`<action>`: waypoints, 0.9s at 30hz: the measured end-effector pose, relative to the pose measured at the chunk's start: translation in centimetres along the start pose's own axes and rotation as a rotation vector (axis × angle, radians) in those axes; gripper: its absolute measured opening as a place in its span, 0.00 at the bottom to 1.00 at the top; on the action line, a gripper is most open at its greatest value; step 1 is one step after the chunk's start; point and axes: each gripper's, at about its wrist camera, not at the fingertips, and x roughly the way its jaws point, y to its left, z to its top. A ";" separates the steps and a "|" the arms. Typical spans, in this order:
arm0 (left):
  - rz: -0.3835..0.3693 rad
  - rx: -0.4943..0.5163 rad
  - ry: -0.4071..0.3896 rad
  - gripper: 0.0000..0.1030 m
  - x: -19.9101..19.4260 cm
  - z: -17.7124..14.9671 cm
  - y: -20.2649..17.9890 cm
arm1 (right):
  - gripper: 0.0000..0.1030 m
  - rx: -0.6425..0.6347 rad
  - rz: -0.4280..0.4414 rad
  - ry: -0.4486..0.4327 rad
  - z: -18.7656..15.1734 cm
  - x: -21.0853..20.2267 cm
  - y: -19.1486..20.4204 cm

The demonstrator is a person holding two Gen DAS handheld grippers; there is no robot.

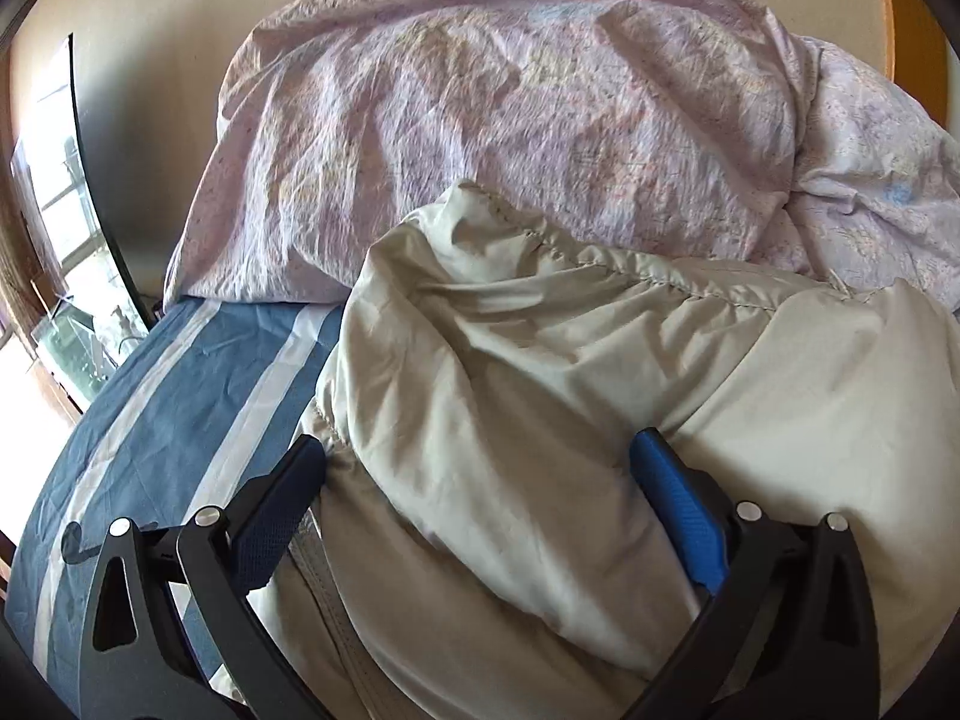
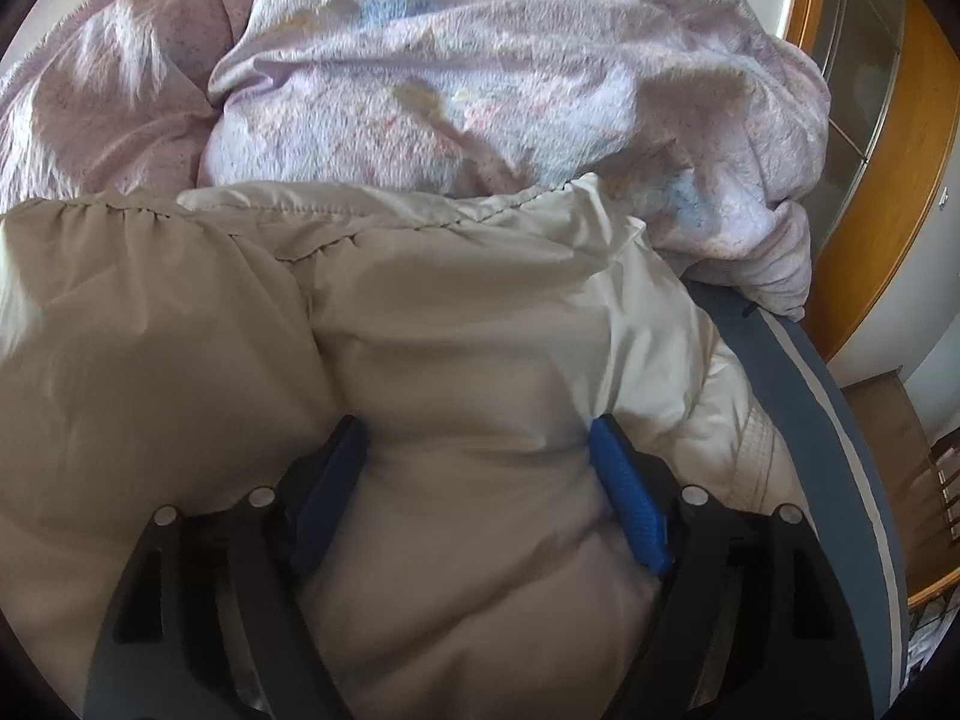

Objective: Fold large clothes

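A puffy beige padded jacket (image 1: 540, 372) lies bunched on the bed, with a stitched seam along its far edge. It also fills the right wrist view (image 2: 420, 312). My left gripper (image 1: 480, 456) is open, its blue-padded fingers (image 1: 672, 480) straddling a thick fold of the jacket near its left edge. My right gripper (image 2: 477, 438) is open too, its fingers (image 2: 624, 480) spread around a bulge of the jacket near its right side. Neither pinches the cloth.
A pink patterned duvet (image 1: 510, 120) is heaped behind the jacket, also in the right wrist view (image 2: 480, 72). The blue and white striped bedsheet (image 1: 180, 408) shows at left, its edge at right (image 2: 840, 420). A window (image 1: 60, 210) is far left, a wooden cabinet (image 2: 888, 150) at right.
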 end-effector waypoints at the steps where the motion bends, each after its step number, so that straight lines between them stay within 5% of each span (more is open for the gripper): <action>1: 0.002 -0.012 0.014 0.99 0.4 -0.1 0.2 | 0.77 -0.007 0.000 0.009 0.0 0.4 0.1; 13: 0.046 0.008 0.046 0.99 1.6 -0.8 -0.4 | 0.80 -0.016 0.002 0.058 -0.1 2.3 0.2; 15: -0.004 -0.008 -0.013 0.99 -0.4 -0.2 0.2 | 0.78 0.022 0.024 0.015 0.4 0.5 -0.7; 18: 0.016 -0.003 -0.104 0.99 -1.8 1.4 0.2 | 0.80 0.097 -0.014 -0.098 1.4 -1.5 -2.6; 22: 0.096 0.021 -0.034 0.99 1.2 2.3 -0.2 | 0.80 0.132 -0.045 0.027 2.1 1.8 -3.6; 27: 0.076 -0.080 0.016 0.99 3.6 1.3 1.7 | 0.87 0.074 -0.093 0.026 1.5 3.3 -2.6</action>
